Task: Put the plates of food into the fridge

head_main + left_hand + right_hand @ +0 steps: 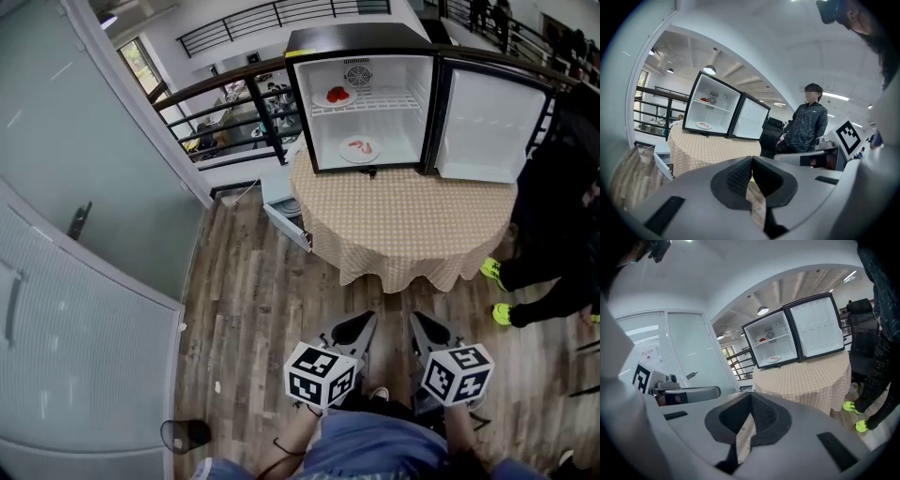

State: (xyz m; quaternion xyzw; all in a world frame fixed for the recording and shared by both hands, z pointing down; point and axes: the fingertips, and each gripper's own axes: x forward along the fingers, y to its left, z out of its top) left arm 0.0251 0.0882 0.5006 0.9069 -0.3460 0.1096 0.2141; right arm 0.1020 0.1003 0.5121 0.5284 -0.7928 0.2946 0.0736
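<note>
White plates [360,148] (in fridge [356,39]) beyond fingers [355,329].

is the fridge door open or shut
Open: the fridge door stands swung out rightward, and the upper plate and lower plate inside are in plain view.

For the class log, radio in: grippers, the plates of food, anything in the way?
Left gripper and right gripper shut, empty, short of the table. Upper plate and lower plate inside open fridge. Person stands beside table, over.

Right gripper [751,398], jaws together, faces open fridge [785,340] holding 2 plates [774,359].
</note>
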